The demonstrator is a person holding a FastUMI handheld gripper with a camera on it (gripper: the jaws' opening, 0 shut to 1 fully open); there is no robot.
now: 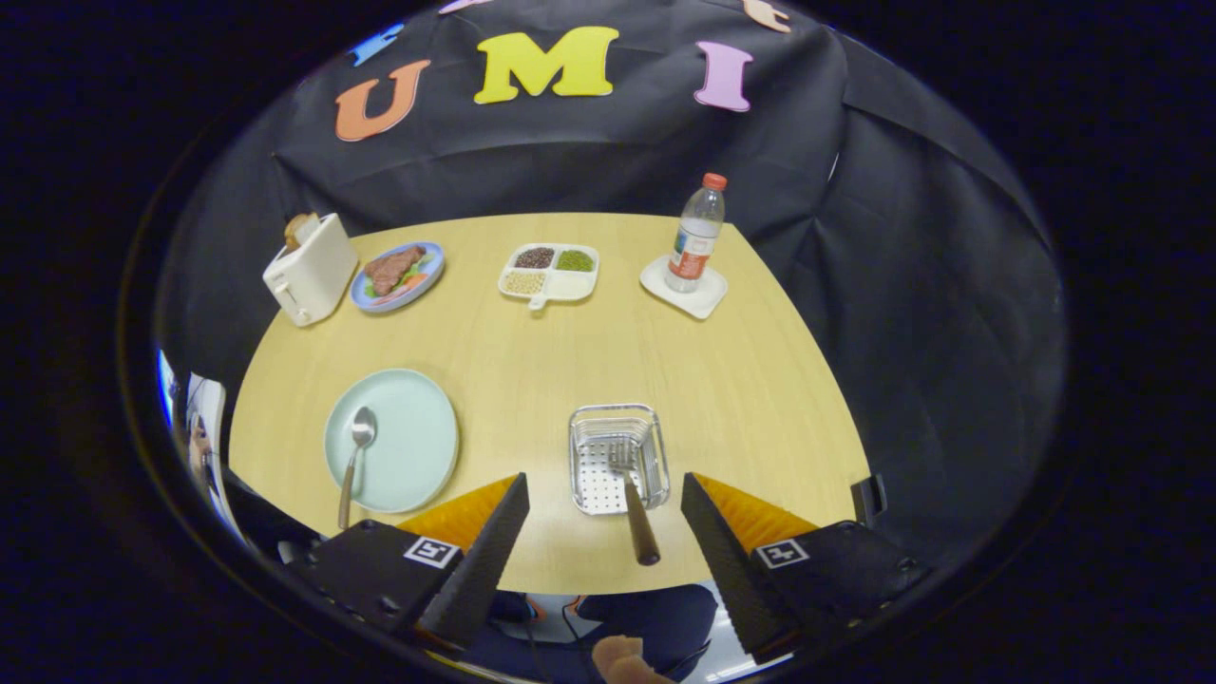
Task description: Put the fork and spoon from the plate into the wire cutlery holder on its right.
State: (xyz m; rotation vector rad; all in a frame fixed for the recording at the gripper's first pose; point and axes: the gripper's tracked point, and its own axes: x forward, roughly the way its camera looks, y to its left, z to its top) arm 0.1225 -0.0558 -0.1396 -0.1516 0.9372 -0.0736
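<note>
Up above the wooden worktop (532, 351), the claw (604, 518) hung with its two fingers (494, 541) spread wide apart, and it held nothing. Between the fingers and just ahead of them sat the wire cutlery holder (617, 456). The fork (632, 499) lay in it with its prongs down in the holder and its dark handle sticking out over the near rim, toward the claw. To the left of the holder was the pale green plate (404, 446). The spoon (354, 461) lay on the plate, and its handle poked out past the near rim. Far across the worktop stood a white toaster (309, 271), a blue plate of food (399, 275), a white tray with beans (549, 271) and a water bottle (695, 233) on a white coaster (684, 290).
</note>
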